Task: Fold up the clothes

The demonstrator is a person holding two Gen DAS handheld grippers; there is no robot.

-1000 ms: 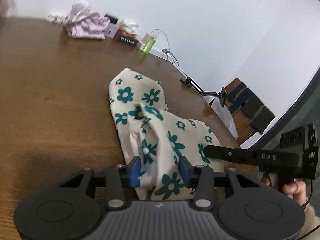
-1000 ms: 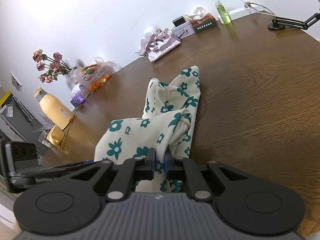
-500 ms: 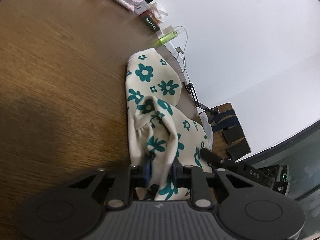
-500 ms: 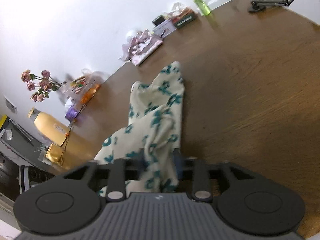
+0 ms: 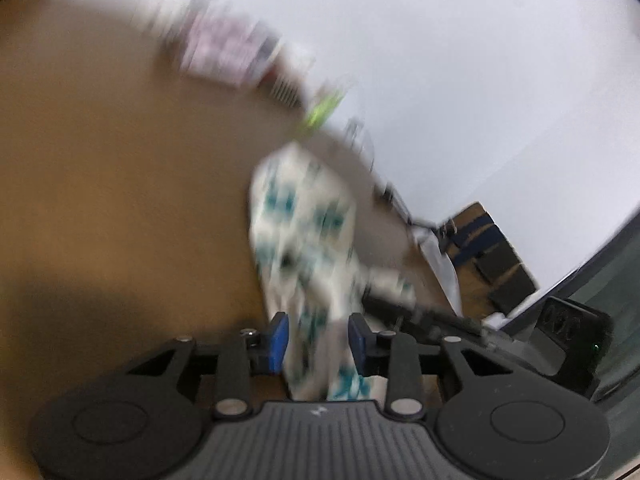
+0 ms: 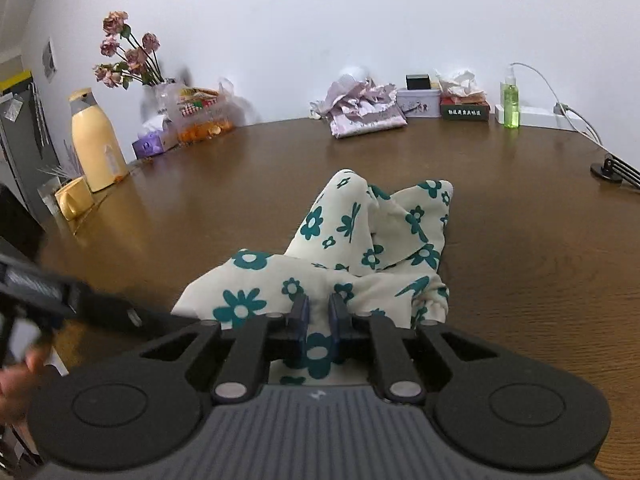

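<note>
Cream fabric printed with teal flowers, the garment (image 6: pixel 352 248) lies bunched on the brown wooden table (image 6: pixel 520 240) straight ahead of you, its far end peaked up in two soft points and its near end drawn back toward both tools. Your right gripper (image 6: pixel 319 316) has its blue pads (image 6: pixel 301 314) pressed close together with a thin fold of that cloth pinched between them. Your left gripper (image 5: pixel 318 336) shows its blue pads (image 5: pixel 278 338) set well apart, with the garment (image 5: pixel 304 240) running up between them; that view is heavily smeared, so you cannot tell whether the pads touch the cloth, only that they are not closed on it. From the left wrist view the right tool's black body shows at the lower right, beside the cloth. From the right wrist view the left tool shows as a dark blurred shape at the lower left, with your hand (image 6: pixel 20 380) on it at the frame's edge.

Along the far wall sit a yellow thermos (image 6: pixel 96 140), a yellow mug (image 6: pixel 74 198), a vase of dried pink roses (image 6: pixel 128 52), a purple tissue pack (image 6: pixel 150 144), a crumpled pink cloth (image 6: pixel 360 108), a small tin box (image 6: pixel 418 102) and a green spray bottle (image 6: pixel 511 100), all well apart from the garment
</note>
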